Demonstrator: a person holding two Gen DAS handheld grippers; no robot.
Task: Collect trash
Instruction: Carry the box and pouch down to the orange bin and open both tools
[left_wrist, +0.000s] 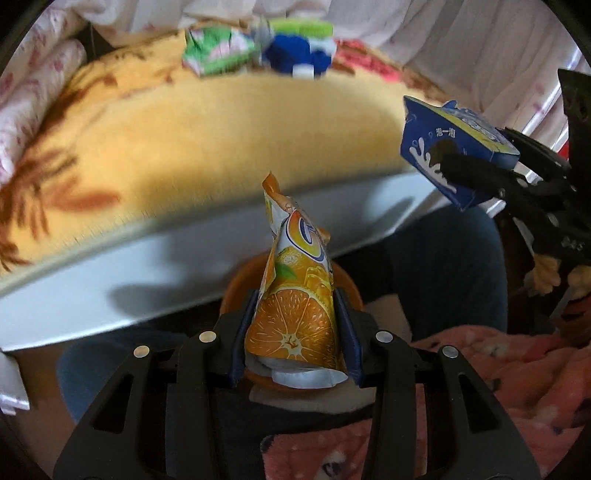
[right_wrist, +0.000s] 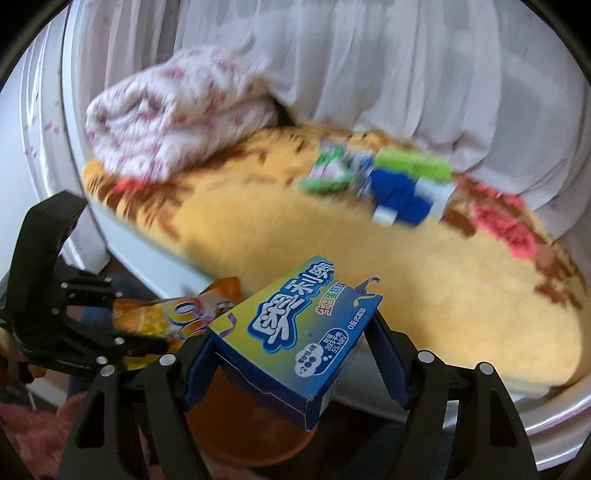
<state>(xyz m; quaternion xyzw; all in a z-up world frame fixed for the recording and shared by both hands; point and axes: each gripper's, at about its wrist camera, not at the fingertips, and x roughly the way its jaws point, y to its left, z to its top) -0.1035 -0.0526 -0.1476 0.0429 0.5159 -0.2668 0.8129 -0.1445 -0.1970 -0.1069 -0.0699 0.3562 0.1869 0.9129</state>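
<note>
Left wrist view: both grippers carry trash above an orange bowl (left_wrist: 236, 291).
Left gripper (left_wrist: 295, 328) pinches an orange juice pouch (left_wrist: 295, 306) at lower centre; right gripper (right_wrist: 295, 358) clamps a blue biscuit box (right_wrist: 295, 332), lower centre.

Soft daylight is diffused through white curtain (right_wrist: 369, 55). Strong motion blur is seen on yellow blanket (right_wrist: 369, 258) and far packets (left_wrist: 258, 48); held orange pouch (left_wrist: 295, 302) and blue box (right_wrist: 295, 332) are rendered sharper. Dark shadows are cast on white bed edge (left_wrist: 147, 280). Fisheye bending and black corners are seen.
</note>
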